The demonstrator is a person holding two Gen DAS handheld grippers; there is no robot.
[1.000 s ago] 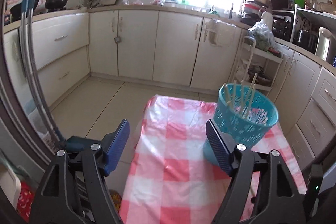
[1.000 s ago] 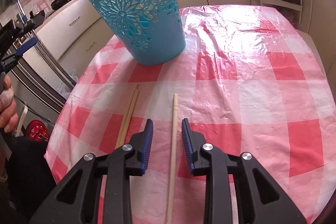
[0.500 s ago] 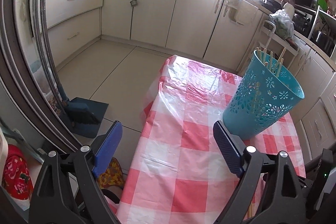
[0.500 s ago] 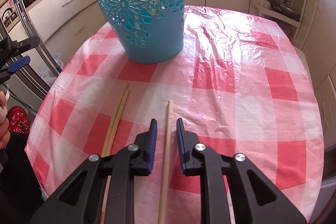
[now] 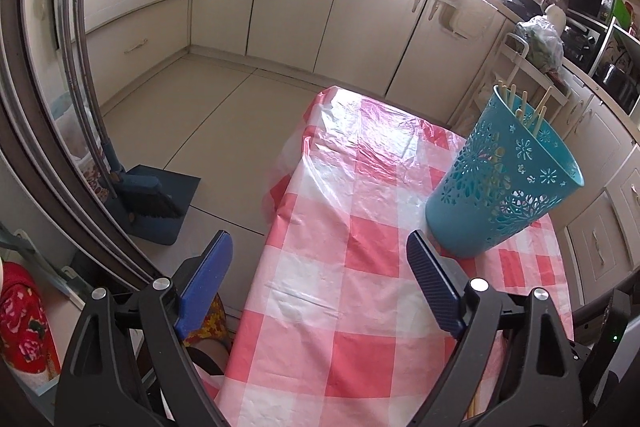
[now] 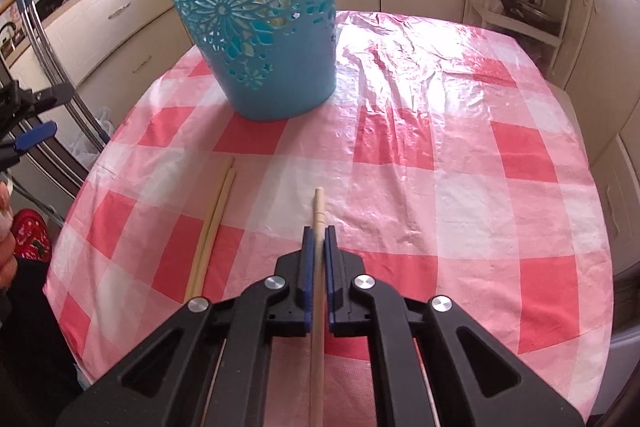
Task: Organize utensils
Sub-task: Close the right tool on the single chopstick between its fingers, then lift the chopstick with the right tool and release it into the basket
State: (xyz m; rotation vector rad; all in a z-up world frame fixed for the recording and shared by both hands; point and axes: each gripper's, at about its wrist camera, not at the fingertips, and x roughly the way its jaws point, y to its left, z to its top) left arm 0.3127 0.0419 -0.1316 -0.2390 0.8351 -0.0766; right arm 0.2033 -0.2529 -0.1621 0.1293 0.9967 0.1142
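item: single pale wooden chopstick (image 6: 318, 215); lies flat on the red-and-white checked plastic tablecloth (image 6: 460, 187), long axis running straight along the right gripper (image 6: 319, 231) and pointing on toward the basket; right gripper's blue pads have just been closing and now pinch this stick between them, its far end jutting out past the tips.

item: pair of pale wooden chopsticks (image 6: 212, 223); side by side and touching, just left of the pinched stick, roughly parallel to it; not held.

item: teal plastic basket with flower cut-outs (image 6: 260, 27); upright on the cloth, straight ahead of the right gripper and beyond the stick's far end; several pale sticks stand in it, tops above the rim in the left view; count unclear.

item: left gripper (image 5: 320, 267); jaws wide apart, nothing between them; hangs over the table's near-left edge with the basket ahead to its right; right gripper judged the nearer to the loose sticks.
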